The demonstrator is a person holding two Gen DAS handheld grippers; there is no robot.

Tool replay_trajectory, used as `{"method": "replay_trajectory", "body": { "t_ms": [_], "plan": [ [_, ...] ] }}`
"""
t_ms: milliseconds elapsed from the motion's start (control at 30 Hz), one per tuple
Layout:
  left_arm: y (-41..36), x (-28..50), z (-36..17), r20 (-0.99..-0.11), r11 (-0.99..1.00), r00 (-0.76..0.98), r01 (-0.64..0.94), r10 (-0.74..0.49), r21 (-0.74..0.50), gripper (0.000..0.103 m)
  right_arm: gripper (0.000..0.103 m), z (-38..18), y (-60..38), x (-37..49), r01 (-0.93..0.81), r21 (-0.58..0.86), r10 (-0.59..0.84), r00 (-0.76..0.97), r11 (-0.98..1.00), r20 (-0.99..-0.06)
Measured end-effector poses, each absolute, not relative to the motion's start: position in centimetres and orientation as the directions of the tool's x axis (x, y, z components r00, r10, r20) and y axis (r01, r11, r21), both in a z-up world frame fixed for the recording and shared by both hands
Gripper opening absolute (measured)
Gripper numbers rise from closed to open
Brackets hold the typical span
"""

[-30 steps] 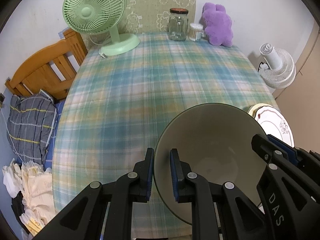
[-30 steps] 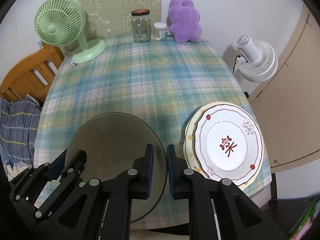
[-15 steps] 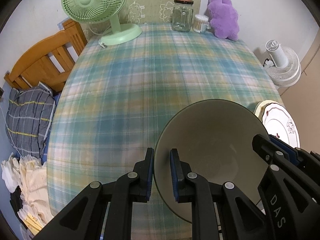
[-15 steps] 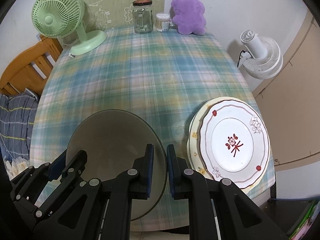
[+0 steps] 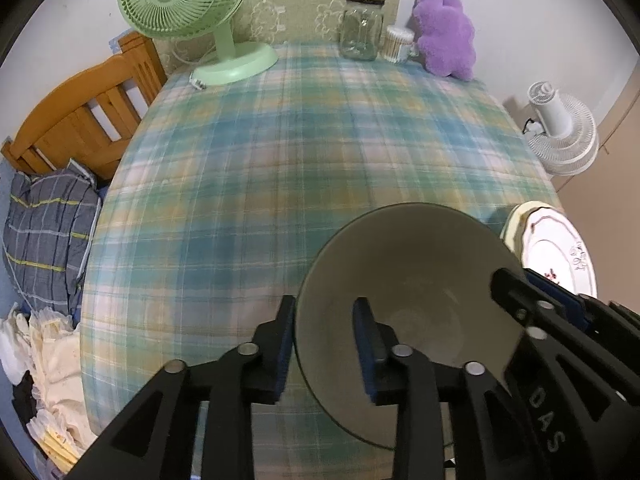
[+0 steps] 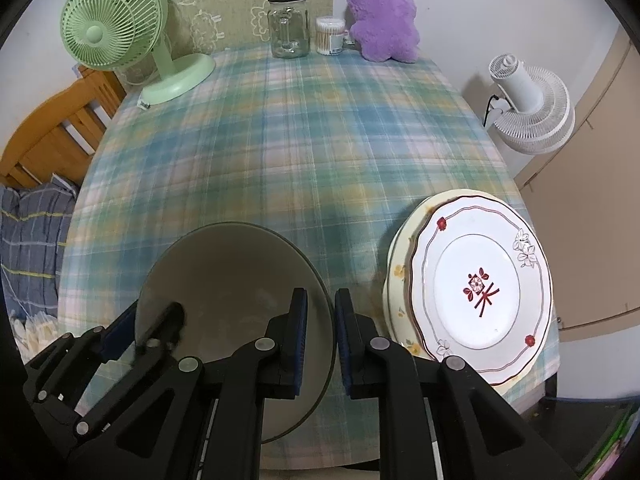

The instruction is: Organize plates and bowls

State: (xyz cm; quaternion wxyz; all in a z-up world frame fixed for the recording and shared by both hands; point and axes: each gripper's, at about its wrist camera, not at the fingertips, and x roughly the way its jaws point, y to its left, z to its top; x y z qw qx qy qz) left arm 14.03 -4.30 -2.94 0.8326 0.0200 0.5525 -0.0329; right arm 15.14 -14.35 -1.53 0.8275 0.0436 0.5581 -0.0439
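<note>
The bowl [image 5: 404, 292] is grey-beige, deep, and sits at the counter's [image 5: 280, 152] near edge, left of the plates [image 6: 476, 284]. The left hand-held gripper [image 5: 324, 344] straddles the bowl's left rim with its jaws apart: the outer blue pad is just beside the wall outside, the inner one stands off the wall inside. The right hand-held gripper [image 6: 320, 340] is clamped on the bowl's right rim, pads close on either side of the thin edge.

The plates are stacked just right of the bowl, at the counter's right edge; the top one is white with a wavy red-lined border, small flowers and a red motif in its middle, and a cream plate shows under it. The letters "DAS" read on the right hand-held gripper's black body in the left wrist view.

A green-blue plaid cloth covers the counter. Beyond the bowl a wide stretch of cloth lies open up to the far edge, where a green fan [image 6: 120, 32], a glass jar [image 6: 289, 26], a tub of cotton swabs [image 6: 330, 36] and a purple plush [image 6: 384, 18] line the wall. Left of the counter stand a wooden bed frame [image 5: 80, 116] and bedding [image 5: 44, 236]; right of it, a white fan [image 6: 528, 108].
</note>
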Motion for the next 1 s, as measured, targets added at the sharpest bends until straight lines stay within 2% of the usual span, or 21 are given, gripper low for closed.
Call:
{"method": "replay_trajectory", "body": {
  "t_ms": [67, 133, 167, 233, 267, 300, 367, 567, 933, 1000],
  "plan": [
    [-4.4, 13.8, -2.4, -0.916, 0.996, 0.399, 0.09, -0.041, -0.005, 0.04, 0.019, -1.2, -14.4, 15.2, 0.108, 0.033, -0.011, 0.383, 0.994, -0.924],
    [-4.3, 13.7, -2.1, -0.914, 0.995, 0.401, 0.101, -0.051, -0.011, 0.044, 0.019, -0.9, -14.6, 15.1, 0.103, 0.045, 0.002, 0.387, 0.994, -0.922],
    [-4.2, 13.7, -2.0, -0.915, 0.995, 0.401, 0.103, -0.053, -0.013, 0.053, 0.022, -0.8, -14.8, 15.0, 0.104, 0.056, 0.011, 0.386, 0.993, -0.922],
    [-3.9, 13.6, -1.9, -0.914, 0.994, 0.401, 0.106, -0.062, -0.021, 0.062, 0.038, -0.6, -15.1, 14.9, 0.111, 0.062, 0.015, 0.385, 0.992, -0.923],
    [-3.8, 13.5, -1.9, -0.913, 0.994, 0.404, 0.108, -0.061, -0.019, 0.065, 0.054, -0.6, -15.3, 14.8, 0.113, 0.067, 0.019, 0.386, 0.991, -0.922],
    [-3.7, 13.4, -1.8, -0.912, 0.994, 0.405, 0.109, -0.064, -0.022, 0.067, 0.062, -0.5, -15.4, 14.6, 0.115, 0.071, 0.021, 0.39, 0.991, -0.921],
    [-3.6, 13.3, -2.0, -0.913, 0.994, 0.404, 0.107, -0.065, -0.023, 0.075, 0.066, -0.4, -15.7, 14.3, 0.116, 0.074, 0.022, 0.402, 0.991, -0.916],
    [-3.8, 12.8, -2.7, -0.915, 0.997, 0.4, 0.065, -0.052, -0.028, 0.079, 0.066, -1.9, -17.0, 14.7, 0.101, 0.12, 0.075, 0.362, 0.988, -0.929],
    [-4.2, 13.3, -4.9, -0.947, 0.999, 0.321, -0.045, 0.013, -0.002, 0.079, 0.066, -5.8, -18.4, 16.6, 0.059, 0.27, 0.245, 0.277, 0.961, -0.929],
    [-4.2, 13.4, -5.3, -0.951, 0.999, 0.308, -0.054, 0.013, -0.004, 0.079, 0.061, -6.2, -18.2, 16.9, 0.045, 0.277, 0.255, 0.266, 0.96, -0.93]
  ]
}}
